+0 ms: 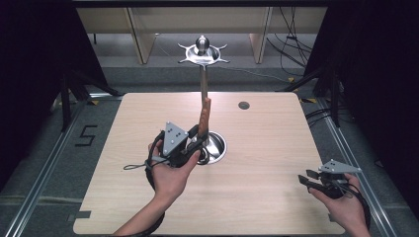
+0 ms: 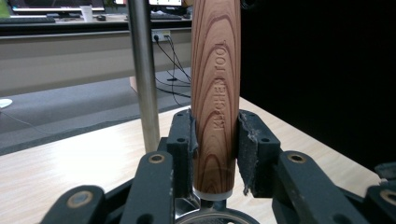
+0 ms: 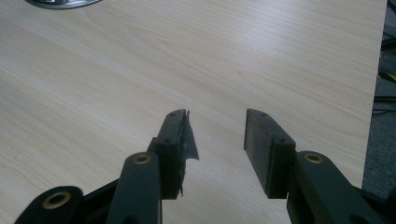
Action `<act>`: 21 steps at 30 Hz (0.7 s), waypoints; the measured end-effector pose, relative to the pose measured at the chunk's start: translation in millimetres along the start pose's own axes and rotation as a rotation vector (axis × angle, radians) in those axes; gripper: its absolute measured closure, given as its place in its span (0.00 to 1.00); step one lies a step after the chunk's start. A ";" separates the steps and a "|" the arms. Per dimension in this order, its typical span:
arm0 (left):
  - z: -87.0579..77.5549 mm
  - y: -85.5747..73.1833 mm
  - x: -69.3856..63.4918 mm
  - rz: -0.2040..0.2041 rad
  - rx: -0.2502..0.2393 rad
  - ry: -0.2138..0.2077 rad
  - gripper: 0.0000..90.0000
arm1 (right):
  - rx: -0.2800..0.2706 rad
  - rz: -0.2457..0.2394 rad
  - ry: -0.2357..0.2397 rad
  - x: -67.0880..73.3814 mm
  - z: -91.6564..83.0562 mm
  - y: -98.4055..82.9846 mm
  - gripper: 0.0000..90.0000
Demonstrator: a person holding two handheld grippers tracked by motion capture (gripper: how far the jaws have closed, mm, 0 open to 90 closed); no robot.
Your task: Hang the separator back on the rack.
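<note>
Near the bench's middle, the left claw (image 2: 215, 154) clamps a wooden utensil handle (image 2: 215, 93) upright beside the rack's steel pole (image 2: 143, 74). Likely next: lifting it to hang. The right claw (image 3: 217, 140) gapes empty near the right edge.

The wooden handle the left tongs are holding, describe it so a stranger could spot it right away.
Start at the light wood table, then the metal stand near its middle. Beside its pole rises the wooden handle, clamped in the left tongs: reddish, striped grain, stamped KITCHEN TOOL.
</note>
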State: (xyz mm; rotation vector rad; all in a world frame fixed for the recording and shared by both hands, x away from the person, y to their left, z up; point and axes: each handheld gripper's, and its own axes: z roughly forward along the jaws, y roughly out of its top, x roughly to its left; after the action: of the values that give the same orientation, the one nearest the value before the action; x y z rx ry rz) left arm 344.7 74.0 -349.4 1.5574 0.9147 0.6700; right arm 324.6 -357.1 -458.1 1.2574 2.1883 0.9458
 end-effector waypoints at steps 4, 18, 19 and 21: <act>-0.1 4.6 1.3 -0.001 -0.008 0.006 0.75 | 0.001 -0.001 0.002 0.0 -0.3 0.2 0.67; 2.0 18.7 2.4 -0.001 -0.038 0.028 0.75 | -0.004 0.002 0.002 0.5 -0.7 0.4 0.66; 2.2 19.5 2.4 0.000 -0.039 0.031 0.75 | -0.004 0.002 0.003 0.4 -0.7 0.4 0.66; 2.5 20.4 2.4 -0.002 -0.043 0.031 0.75 | -0.004 0.002 0.002 0.4 -0.7 0.4 0.66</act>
State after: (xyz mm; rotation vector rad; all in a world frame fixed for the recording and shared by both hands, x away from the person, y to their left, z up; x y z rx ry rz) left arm 352.0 73.7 -330.0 1.5114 0.9195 0.7094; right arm 324.2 -356.9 -457.4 1.2578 2.1862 0.9526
